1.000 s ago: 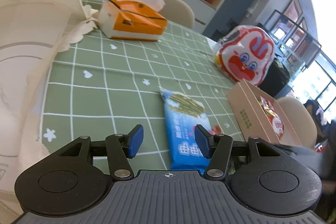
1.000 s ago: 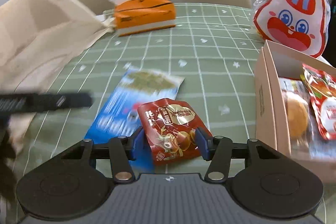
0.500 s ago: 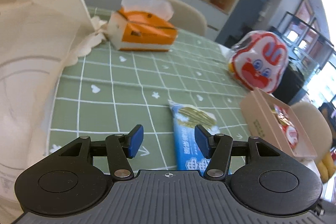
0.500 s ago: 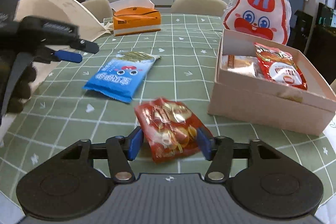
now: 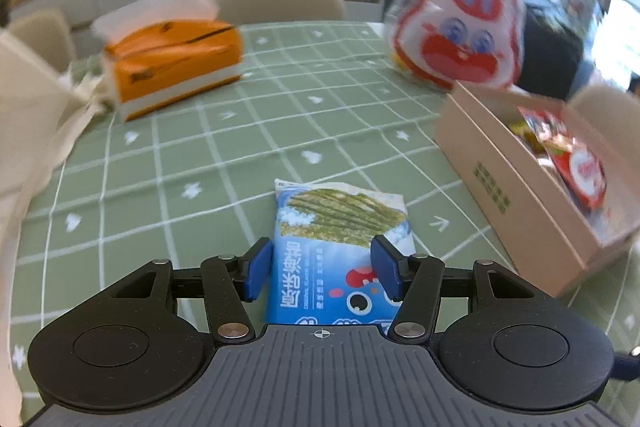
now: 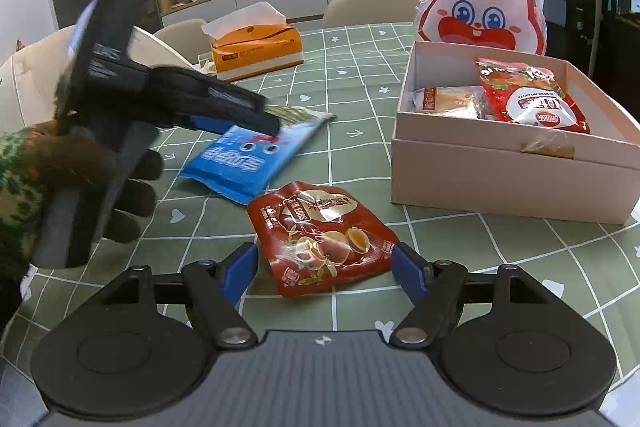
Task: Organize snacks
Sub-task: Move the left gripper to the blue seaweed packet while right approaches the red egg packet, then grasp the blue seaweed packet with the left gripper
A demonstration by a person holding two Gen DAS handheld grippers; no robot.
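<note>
Landmark: the pink box (image 6: 508,163), open-topped, on the green checked tablecloth (image 6: 352,107).

1. My left gripper (image 5: 322,267). Held in my gloved left hand (image 6: 100,183), tipped downward over the cloth, well to the left of the box. Fingers apart, touching nothing; the blue snack packet (image 5: 340,259) lies on the cloth between and below them.

2. My right gripper (image 6: 324,269). Angled down at the cloth, in front of the box's near left corner. Fingers apart and opening; the red snack packet (image 6: 320,235) lies flat between them, with a gap at each pad.

3. Blue snack packet. Flat on the cloth, left of the box. In the left wrist view its long axis runs straight away from my fingers, green-pictured end farthest.

4. Red snack packet. Just in front of the box, apart from it. Long axis slightly slanted, one corner toward the blue packet.

5. Inside the box: a red-and-white packet (image 6: 532,99) and a pale wrapped snack (image 6: 448,99).

6. Beyond the box: a rabbit-faced bag (image 6: 484,3), upright. Far left of it: an orange tissue box (image 6: 256,47).
</note>
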